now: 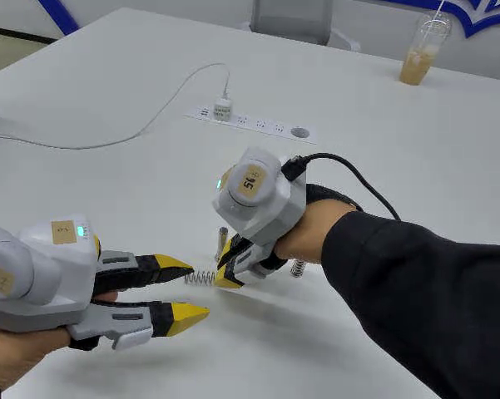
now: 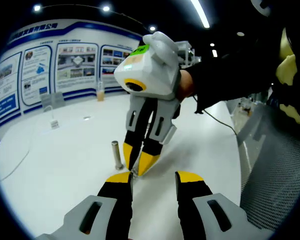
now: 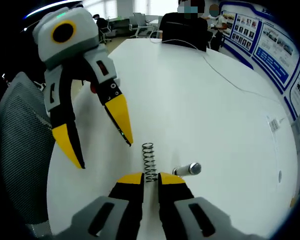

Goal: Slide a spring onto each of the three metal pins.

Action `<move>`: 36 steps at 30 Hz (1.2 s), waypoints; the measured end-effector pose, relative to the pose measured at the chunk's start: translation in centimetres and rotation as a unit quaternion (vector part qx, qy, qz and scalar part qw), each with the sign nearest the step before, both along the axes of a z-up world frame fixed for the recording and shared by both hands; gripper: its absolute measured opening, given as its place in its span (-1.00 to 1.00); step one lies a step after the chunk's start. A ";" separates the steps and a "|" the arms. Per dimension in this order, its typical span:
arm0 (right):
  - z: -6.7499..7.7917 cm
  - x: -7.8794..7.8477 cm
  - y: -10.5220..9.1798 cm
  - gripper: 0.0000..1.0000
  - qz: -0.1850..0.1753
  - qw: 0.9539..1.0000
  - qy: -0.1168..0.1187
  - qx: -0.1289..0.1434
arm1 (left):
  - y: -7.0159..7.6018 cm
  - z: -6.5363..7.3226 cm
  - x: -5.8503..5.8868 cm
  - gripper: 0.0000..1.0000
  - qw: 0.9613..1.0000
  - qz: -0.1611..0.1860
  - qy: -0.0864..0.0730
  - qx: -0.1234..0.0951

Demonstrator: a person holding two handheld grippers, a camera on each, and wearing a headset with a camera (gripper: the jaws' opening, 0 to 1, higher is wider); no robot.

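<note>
A bare metal pin [image 1: 222, 243] stands upright on the white table [image 1: 108, 108]. Just in front of it my right gripper [image 1: 230, 278] is shut on one end of a steel spring [image 1: 201, 277], which points left, low over the table. In the right gripper view the spring [image 3: 149, 159] runs forward from the closed jaws of the right gripper [image 3: 150, 179], with the pin [image 3: 187, 169] to its right. Behind the right hand, another pin [image 1: 298, 268] carries a spring. My left gripper [image 1: 187, 288] is open at lower left, facing the spring's free end; its own view shows the left gripper [image 2: 154, 177] with nothing between its fingers.
A white power strip [image 1: 254, 123] with a plugged charger and cable [image 1: 150, 120] lies mid-table. An iced drink cup [image 1: 423, 51] stands at the far right edge. A grey chair [image 1: 291, 17] is behind the table. A mesh chair [image 3: 20, 150] is close by.
</note>
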State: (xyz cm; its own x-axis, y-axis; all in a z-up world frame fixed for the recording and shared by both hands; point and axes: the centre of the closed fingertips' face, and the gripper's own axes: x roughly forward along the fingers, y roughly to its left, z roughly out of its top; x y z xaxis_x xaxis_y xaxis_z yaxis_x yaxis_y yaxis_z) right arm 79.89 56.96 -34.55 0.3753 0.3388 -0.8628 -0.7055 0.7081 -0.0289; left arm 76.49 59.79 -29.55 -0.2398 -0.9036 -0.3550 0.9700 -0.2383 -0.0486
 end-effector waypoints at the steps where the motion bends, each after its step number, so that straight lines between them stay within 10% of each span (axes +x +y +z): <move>1: -0.1 0.0 0.0 -0.76 0.001 1.000 0.001 0.000 | 0.0 0.0 0.1 -0.30 1.000 0.001 0.000 0.000; 20: 0.5 -3.0 -0.3 -0.77 0.013 0.999 0.030 -0.002 | 0.1 -0.1 0.3 -0.31 1.000 0.003 -0.005 0.005; 36: 3.1 -5.8 -0.6 -0.77 0.046 0.999 0.021 -0.016 | -1.7 -0.4 -2.1 -0.35 0.998 -0.054 -0.025 0.015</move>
State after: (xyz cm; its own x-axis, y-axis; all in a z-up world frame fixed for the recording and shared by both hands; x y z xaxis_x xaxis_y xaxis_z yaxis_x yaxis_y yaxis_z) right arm 74.11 56.35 -31.40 0.3059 0.3432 -0.8881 -0.7692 0.6387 -0.0181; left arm 74.37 58.07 -29.99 -0.3157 -0.8623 -0.3958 0.9404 -0.3399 -0.0097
